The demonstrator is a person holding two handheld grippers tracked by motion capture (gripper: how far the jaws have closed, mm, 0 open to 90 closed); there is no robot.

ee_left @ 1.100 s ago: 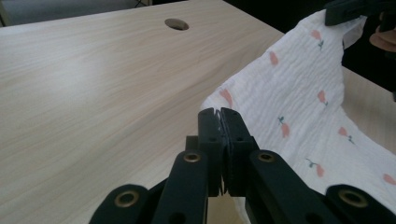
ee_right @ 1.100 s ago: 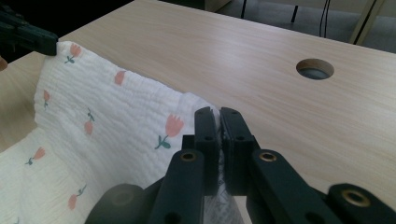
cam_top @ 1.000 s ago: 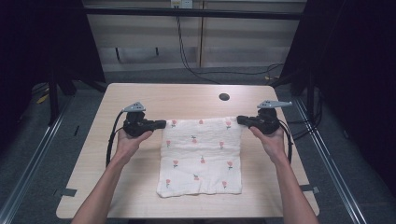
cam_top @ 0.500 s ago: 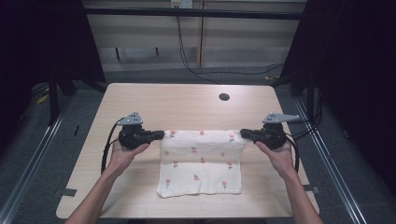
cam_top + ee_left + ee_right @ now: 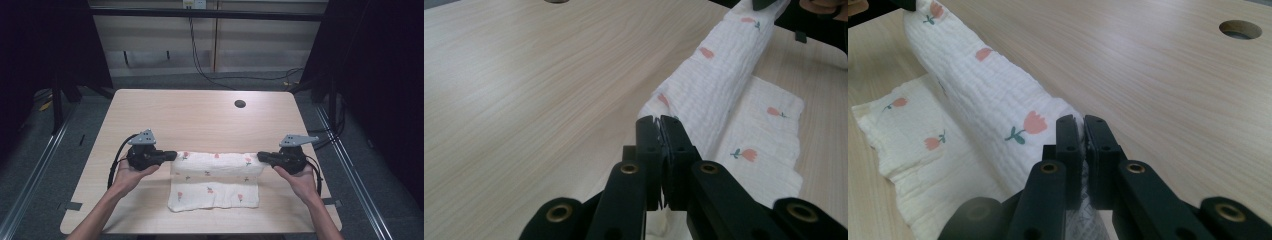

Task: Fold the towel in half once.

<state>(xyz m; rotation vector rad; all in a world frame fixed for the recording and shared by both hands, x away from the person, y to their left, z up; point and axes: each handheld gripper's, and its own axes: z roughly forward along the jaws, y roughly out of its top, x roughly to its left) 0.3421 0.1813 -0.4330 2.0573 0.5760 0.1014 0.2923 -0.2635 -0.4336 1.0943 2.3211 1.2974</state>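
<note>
Cloth (image 5: 216,172) corners between both grippers' fingers (image 5: 647,131)

Cloth (image 5: 215,177): white crinkled weave was seen, printed with small pink tulips on green stems.
Table (image 5: 200,120): pale wood grain was shown, with a dark round hole (image 5: 240,104) beyond the cloth.
Left gripper (image 5: 170,155): black jaws with brass-coloured rivets and a grey top plate were seen at the cloth's left end.
Right gripper (image 5: 262,156): the same black, brass and grey were shown at the cloth's right end.
</note>
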